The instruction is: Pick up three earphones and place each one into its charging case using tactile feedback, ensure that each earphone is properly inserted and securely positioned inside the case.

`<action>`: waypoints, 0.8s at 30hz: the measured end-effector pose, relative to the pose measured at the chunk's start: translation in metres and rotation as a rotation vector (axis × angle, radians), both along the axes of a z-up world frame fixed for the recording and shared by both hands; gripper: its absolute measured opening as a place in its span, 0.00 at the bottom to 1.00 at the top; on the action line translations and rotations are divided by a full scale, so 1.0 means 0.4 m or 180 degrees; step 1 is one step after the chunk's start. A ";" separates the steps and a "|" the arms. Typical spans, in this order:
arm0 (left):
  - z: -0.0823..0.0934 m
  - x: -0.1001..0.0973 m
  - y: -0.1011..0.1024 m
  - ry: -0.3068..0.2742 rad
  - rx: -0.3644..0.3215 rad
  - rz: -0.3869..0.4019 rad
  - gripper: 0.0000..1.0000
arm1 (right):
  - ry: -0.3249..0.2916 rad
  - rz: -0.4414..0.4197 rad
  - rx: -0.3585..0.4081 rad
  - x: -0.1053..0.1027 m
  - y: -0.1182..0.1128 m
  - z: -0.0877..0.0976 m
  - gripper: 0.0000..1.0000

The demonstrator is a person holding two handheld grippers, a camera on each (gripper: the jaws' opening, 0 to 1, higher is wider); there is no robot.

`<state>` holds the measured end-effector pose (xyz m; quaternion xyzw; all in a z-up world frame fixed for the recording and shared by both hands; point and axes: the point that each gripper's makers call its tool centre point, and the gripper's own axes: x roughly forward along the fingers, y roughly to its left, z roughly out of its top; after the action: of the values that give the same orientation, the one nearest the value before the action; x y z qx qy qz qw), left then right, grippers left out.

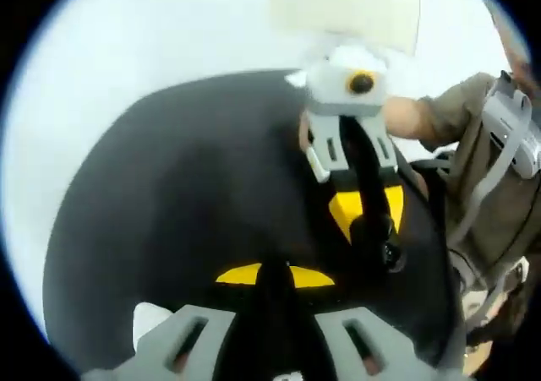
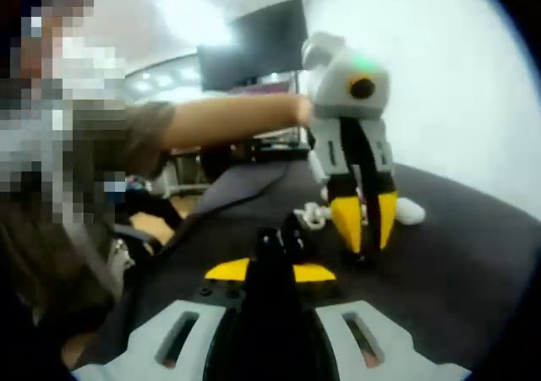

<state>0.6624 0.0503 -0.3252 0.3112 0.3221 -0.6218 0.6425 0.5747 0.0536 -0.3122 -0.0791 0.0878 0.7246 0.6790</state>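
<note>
matte black rounded mat (image 1: 169, 212), both yellow-tipped hand-held grippers pressed together: left (image 1: 272, 273), right (image 2: 270, 269)

Dark, round-edged counter (image 1: 169, 212) spread across the middle of the left gripper view, against pale floor. In the right gripper view, small white objects (image 2: 314, 215) and (image 2: 411, 211) lying on it right of centre, too blurred to identify.
</note>
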 end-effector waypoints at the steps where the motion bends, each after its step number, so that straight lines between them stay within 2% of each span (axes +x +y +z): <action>1: -0.004 0.001 -0.001 -0.0009 0.0009 -0.0015 0.10 | -0.0002 0.0002 0.0001 0.000 0.000 0.000 0.18; 3: 0.000 0.007 -0.010 -0.0051 -0.0047 -0.0014 0.12 | 0.0000 0.0001 0.0000 -0.001 0.000 0.001 0.18; 7: -0.002 0.008 -0.024 0.0017 -0.0099 0.0028 0.12 | -0.0011 0.0000 -0.0003 -0.004 0.001 0.002 0.18; 12: -0.004 0.000 -0.031 0.0144 -0.0153 0.0048 0.12 | -0.0015 -0.0001 -0.0004 -0.006 0.002 0.003 0.18; 15: 0.017 0.013 -0.039 0.0272 -0.0319 0.0173 0.12 | -0.0025 -0.0003 -0.0004 -0.006 0.003 0.003 0.18; 24: -0.007 0.016 -0.039 0.0408 -0.0139 0.0182 0.09 | -0.0040 -0.0001 -0.0004 -0.003 0.003 0.003 0.18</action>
<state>0.6689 0.0348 -0.3280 0.2473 0.3577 -0.6287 0.6447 0.5735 0.0548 -0.3109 -0.0841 0.0841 0.7239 0.6795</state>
